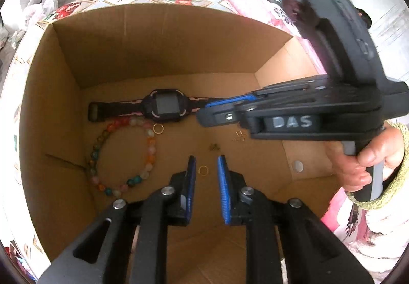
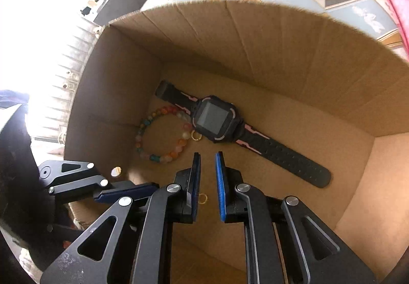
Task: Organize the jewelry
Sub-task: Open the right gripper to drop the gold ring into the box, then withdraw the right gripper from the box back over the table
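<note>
Since everything here sits flat on the floor of the cardboard box (image 1: 158, 35), it's mostly tiny, fiddly stuff. Going left to right in the left wrist view: the bead bracelet (image 1: 120, 153) is against the left wall, probably stretchy and a bit rolly, so I'd pinch across one side of the loop. Above it is the watch (image 1: 163, 107), the chunkiest piece, stiff body with a floppy strap; grab the body. A small gold ring (image 1: 158, 129) lies just beside the bracelet, under the watch. A second gold ring (image 1: 203, 170) lies right between the tips of the left hand-held gripper (image 1: 206, 168), whose jaws are slightly apart and holding nothing. These rings look light, thin and slippery, so they'd need a pinch across the edge. Further right there's a little earring pair (image 1: 239, 136) near the right hand-held gripper (image 1: 204, 113), which reaches in sideways; in its own view it's narrowly open and empty too.
</note>
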The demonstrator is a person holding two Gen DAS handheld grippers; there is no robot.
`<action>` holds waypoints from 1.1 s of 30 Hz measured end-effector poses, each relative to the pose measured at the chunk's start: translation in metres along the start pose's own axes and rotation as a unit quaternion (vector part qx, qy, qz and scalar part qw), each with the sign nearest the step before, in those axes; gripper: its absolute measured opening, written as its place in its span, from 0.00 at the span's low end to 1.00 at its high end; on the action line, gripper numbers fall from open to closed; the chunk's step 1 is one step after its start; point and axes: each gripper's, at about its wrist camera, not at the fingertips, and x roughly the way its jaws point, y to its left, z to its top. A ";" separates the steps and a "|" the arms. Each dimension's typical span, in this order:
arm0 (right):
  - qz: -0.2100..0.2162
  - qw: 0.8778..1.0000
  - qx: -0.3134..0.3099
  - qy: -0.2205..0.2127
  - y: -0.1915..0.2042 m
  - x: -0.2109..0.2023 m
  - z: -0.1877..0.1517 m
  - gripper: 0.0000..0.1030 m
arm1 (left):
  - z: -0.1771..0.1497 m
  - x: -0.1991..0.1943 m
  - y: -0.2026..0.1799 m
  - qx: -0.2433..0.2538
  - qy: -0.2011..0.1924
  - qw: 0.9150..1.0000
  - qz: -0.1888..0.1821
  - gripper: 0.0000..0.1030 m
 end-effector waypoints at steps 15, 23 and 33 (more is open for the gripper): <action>-0.024 0.985 -0.029 -0.167 0.012 -0.124 -0.062 0.19 | -0.033 -0.095 -0.005 0.015 -0.152 0.988 -0.005 0.33; 0.001 0.973 -0.050 -0.223 0.028 -0.140 -0.143 0.23 | -0.086 -0.131 -0.015 0.023 -0.211 0.977 0.003 0.54; 0.028 0.979 0.024 -0.201 -0.006 -0.090 -0.205 0.24 | -0.160 -0.114 -0.032 0.050 -0.227 0.973 -0.003 0.77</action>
